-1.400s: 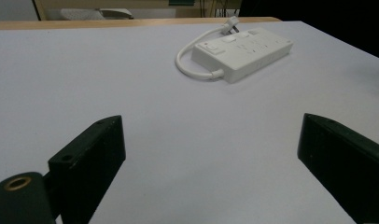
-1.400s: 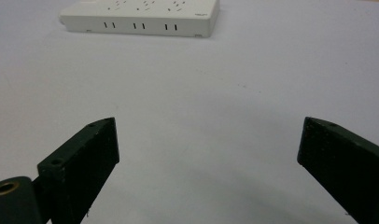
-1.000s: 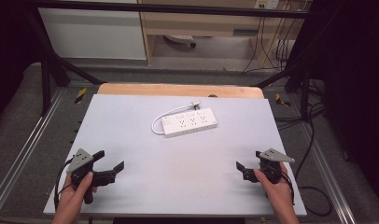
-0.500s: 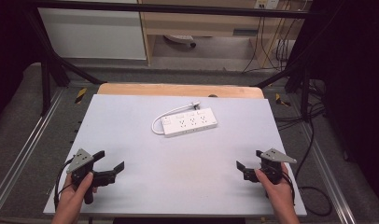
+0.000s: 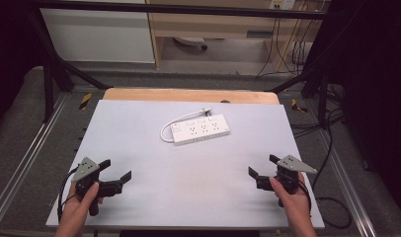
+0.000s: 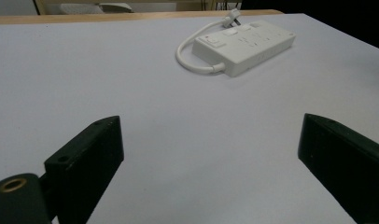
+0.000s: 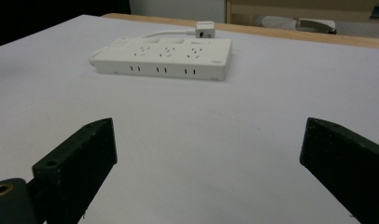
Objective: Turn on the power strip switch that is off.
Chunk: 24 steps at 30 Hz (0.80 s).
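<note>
A white power strip [image 5: 200, 129] lies flat in the far middle of the white table top [image 5: 139, 133], its short cable looped at its left end and its plug resting behind it. The strip [image 6: 246, 45] appears ahead and to the right in the left gripper view, and the strip [image 7: 165, 58] sits ahead and left in the right gripper view. My left gripper [image 5: 114, 169] rests near the front left corner, open and empty. My right gripper [image 5: 262, 166] rests near the front right, open and empty. Both are far from the strip.
A wooden edge [image 5: 188, 95] runs along the table's far side. Metal frame rails [image 5: 25, 153] flank the table. Cables [image 5: 332, 148] hang off the right side. A white cabinet [image 5: 97, 34] and a wooden shelf stand beyond.
</note>
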Tool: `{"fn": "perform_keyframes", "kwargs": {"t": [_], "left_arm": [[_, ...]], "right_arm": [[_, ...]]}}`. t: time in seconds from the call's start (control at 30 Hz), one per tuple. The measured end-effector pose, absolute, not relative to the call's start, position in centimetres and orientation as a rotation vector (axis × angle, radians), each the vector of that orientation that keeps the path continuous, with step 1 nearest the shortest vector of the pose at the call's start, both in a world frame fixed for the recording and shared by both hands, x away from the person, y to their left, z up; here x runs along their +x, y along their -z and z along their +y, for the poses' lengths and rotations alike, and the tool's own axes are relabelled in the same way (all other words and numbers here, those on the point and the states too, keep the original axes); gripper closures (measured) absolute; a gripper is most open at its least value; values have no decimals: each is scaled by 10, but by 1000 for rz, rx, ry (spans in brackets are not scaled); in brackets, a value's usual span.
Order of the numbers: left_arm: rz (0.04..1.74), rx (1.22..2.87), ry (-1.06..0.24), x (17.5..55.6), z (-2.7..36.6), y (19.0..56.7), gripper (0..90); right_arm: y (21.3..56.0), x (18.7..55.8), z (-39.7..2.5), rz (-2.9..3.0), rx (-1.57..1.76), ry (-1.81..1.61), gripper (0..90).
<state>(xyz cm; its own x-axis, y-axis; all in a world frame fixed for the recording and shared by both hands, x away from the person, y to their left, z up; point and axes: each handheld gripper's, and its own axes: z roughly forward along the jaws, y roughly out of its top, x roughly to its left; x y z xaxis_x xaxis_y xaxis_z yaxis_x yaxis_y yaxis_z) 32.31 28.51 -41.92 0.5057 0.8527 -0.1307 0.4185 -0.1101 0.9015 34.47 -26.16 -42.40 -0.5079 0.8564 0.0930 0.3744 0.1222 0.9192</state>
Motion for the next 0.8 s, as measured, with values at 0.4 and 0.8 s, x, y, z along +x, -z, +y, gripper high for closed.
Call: {"fn": "perform_keyframes", "kwargs": {"t": [0.4,0.8], "left_arm": [[1087,1726,-525,324,286,420,69],[1091,1731,-527,324,286,420,68]], "right_arm": [[406,353,-248,1952,1155,-1378,39],[384,374,-243,1942,1198,-1378,37]]}}
